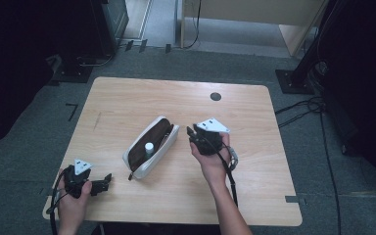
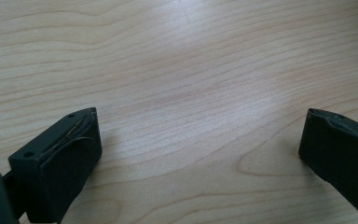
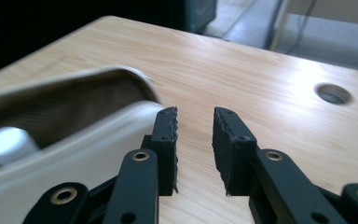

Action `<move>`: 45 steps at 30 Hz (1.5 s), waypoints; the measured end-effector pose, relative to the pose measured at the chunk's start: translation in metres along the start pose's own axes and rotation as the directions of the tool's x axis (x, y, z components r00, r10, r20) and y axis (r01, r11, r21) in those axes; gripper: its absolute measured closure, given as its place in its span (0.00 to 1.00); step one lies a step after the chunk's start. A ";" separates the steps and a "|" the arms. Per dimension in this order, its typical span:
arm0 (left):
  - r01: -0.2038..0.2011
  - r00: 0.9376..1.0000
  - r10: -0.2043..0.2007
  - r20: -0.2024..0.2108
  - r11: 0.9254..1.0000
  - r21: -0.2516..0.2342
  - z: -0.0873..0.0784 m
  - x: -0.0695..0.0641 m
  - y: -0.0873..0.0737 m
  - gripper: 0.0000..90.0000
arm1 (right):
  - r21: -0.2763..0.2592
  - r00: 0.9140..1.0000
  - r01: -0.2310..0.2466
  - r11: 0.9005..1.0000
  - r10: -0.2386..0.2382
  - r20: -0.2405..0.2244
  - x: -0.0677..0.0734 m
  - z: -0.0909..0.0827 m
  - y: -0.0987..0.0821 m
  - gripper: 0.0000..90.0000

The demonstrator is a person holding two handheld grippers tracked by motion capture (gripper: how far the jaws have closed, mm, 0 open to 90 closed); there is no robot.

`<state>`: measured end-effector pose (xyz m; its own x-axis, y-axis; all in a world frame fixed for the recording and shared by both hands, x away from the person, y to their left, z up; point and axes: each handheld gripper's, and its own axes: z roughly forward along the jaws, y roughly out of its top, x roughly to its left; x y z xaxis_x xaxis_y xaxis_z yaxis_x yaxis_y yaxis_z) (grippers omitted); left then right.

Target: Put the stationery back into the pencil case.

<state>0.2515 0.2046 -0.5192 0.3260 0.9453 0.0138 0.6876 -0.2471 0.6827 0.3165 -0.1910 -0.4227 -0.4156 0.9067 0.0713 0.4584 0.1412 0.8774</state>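
A white pencil pouch (image 1: 162,151) with a brown lining lies open and slanted at the middle of the wooden table (image 1: 127,103). A small white-capped item (image 1: 149,147) sits inside it. My right gripper (image 1: 191,132) is just right of the pouch's upper end. In the right gripper view its jaws (image 3: 195,126) stand a narrow gap apart with nothing between them, the pouch (image 3: 74,140) and white cap (image 3: 4,142) at their left. My left gripper (image 1: 105,181) rests near the table's front left corner. Its jaws (image 2: 200,135) are wide apart over bare wood.
A round cable hole (image 1: 216,96) sits in the table's far right part, also in the right gripper view as a hole (image 3: 333,93). Dark stands and cables (image 1: 303,105) lie on the grey floor around the table.
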 end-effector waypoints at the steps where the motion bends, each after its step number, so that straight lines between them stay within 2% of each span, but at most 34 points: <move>1: -0.003 1.000 0.003 0.000 1.000 0.002 0.000 0.000 0.000 0.00 | 0.006 1.000 -0.004 1.000 0.004 0.011 -0.006 0.000 -0.003 0.79; 6: -0.001 1.000 0.001 0.000 1.000 0.001 0.000 0.000 0.000 0.00 | 0.051 0.998 -0.013 0.999 0.010 0.058 -0.029 0.006 -0.022 0.80; 10: -0.001 1.000 0.001 0.000 1.000 0.002 0.000 0.000 0.000 0.00 | 0.105 0.996 -0.037 0.994 0.028 0.086 -0.045 0.015 -0.041 0.79; 15: -0.001 1.000 0.001 0.000 1.000 0.001 0.000 0.000 0.000 0.00 | 0.189 0.993 -0.067 0.980 0.048 0.106 -0.059 0.027 -0.064 0.74; 19: -0.001 1.000 0.001 0.000 1.000 0.001 0.000 0.000 0.000 0.00 | 0.208 0.993 -0.073 0.975 0.052 0.104 -0.061 0.029 -0.070 0.75; 25: -0.002 1.000 0.002 0.000 1.000 0.001 0.000 0.000 0.000 0.00 | 0.235 0.994 -0.060 0.970 0.036 0.107 -0.060 0.031 -0.077 0.81; 32: -0.002 1.000 0.002 0.000 1.000 0.002 0.000 0.000 0.000 0.00 | 0.239 0.994 -0.063 0.969 0.040 0.099 -0.060 0.029 -0.083 0.84; 40: -0.002 1.000 0.002 0.000 1.000 0.001 0.000 0.000 0.000 0.00 | 0.235 0.995 -0.065 0.970 0.046 0.084 -0.055 0.018 -0.090 0.84; 45: -0.002 1.000 0.002 0.000 1.000 0.002 0.000 0.000 0.000 0.00 | 0.233 0.995 -0.082 0.969 0.067 0.070 -0.051 0.006 -0.097 0.84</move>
<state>0.2515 0.2048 -0.5191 0.3274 0.9448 0.0157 0.6879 -0.2497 0.6816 0.2972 -0.2483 -0.5145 -0.3278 0.9398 0.0965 0.6611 0.1552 0.7341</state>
